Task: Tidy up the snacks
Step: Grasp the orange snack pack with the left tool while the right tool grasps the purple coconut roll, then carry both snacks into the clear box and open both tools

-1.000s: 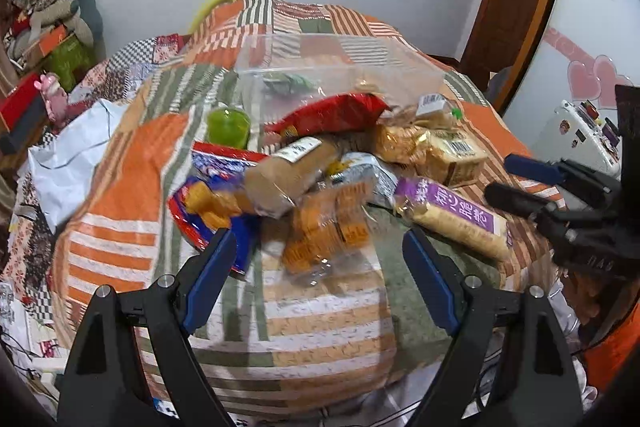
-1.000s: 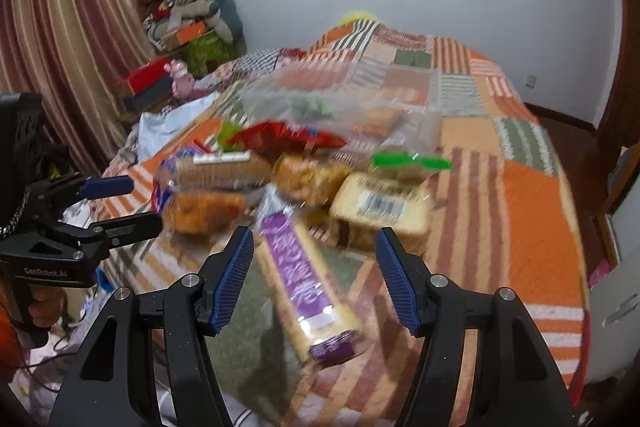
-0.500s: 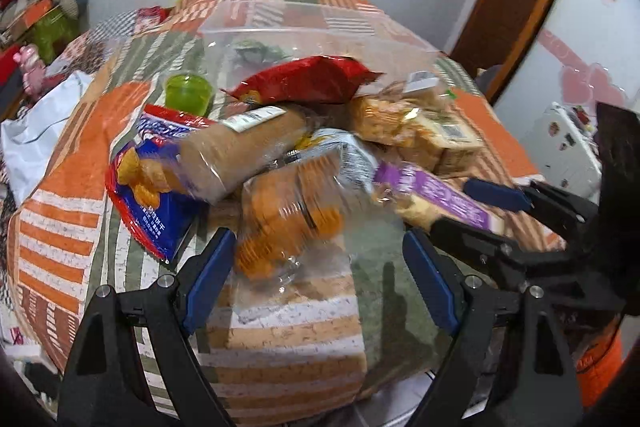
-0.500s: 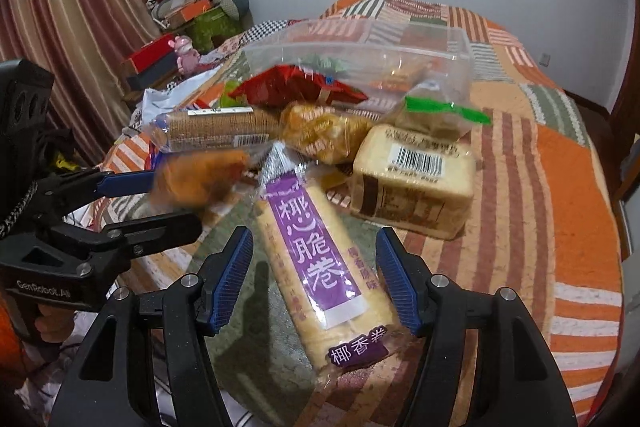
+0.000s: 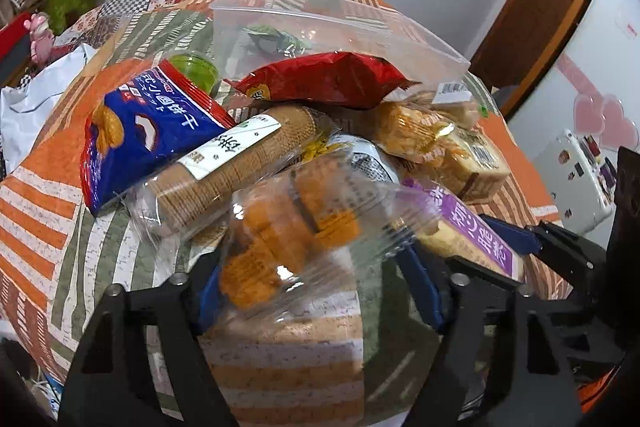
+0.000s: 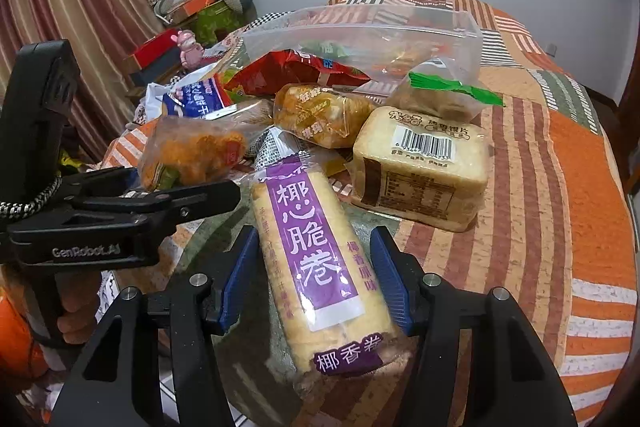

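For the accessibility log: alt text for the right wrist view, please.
A hand-held gripper straddles a purple-labelled snack pack on a striped quilt. Behind it lie a bread loaf, more snack bags and a clear plastic bin.

Snacks lay heaped on bed (image 6: 560, 187) before you. Open clear bag (image 6: 360, 27) behind heap, at far side. Foil chip bag (image 5: 324, 79) at bag's mouth. Biscuit sleeve (image 5: 232, 163) left of centre, lying on flat cracker packet (image 5: 136, 131). Your left tongs (image 5: 316, 279) straddled cracker bag (image 5: 288, 231) at near edge. Your right tongs (image 6: 316, 283) straddled wafer-roll pack (image 6: 308, 247); boxed cake loaf (image 6: 420, 175) right of it, twist-tied bag (image 6: 440, 95) behind loaf.
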